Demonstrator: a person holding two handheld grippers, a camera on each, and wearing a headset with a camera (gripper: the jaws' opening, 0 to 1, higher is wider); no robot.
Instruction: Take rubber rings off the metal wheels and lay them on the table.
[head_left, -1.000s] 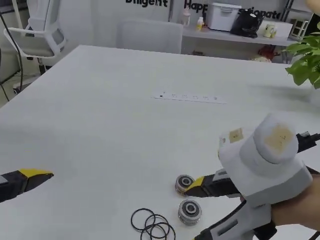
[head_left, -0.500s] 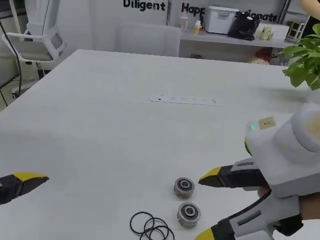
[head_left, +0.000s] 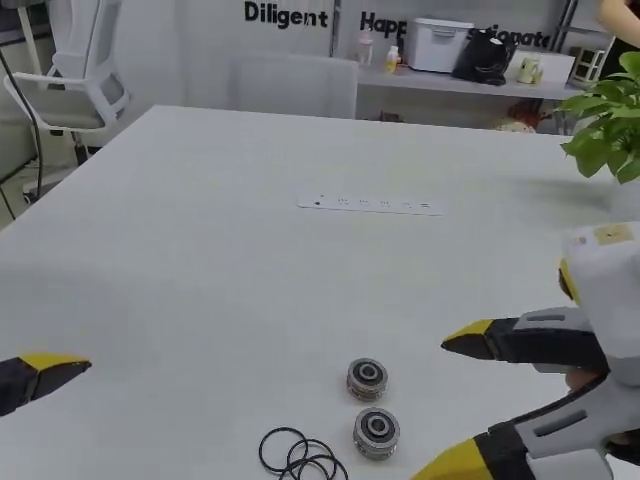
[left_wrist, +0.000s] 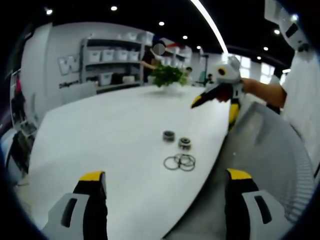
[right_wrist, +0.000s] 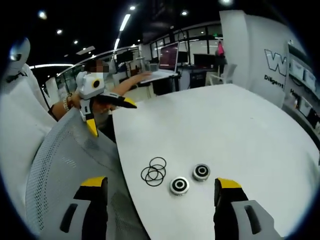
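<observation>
In the head view, a person is holding the right gripper (head_left: 432, 408), jaws spread wide and empty, just right of two metal wheels (head_left: 367, 377) sitting close to the near edge of the table (head_left: 220, 260). The left gripper (head_left: 48, 371) is hanging well apart on the left, and a cluster of loose rubber rings (head_left: 300, 455) is lying just left of the nearer wheel. In the left gripper view, its wide, empty jaws are framing the wheels and rings ahead, with the right gripper hovering beyond them. In the right gripper view, its parted jaws are looking down on both wheels, with the rings lying to their left. Whether a ring is clinging to either wheel's dark rim cannot be told. If one is, the step is likely calling for one gripper pinning a wheel flat while the other is nipping the rubber at the rim, peeling it off and laying it clear of the pile.
</observation>
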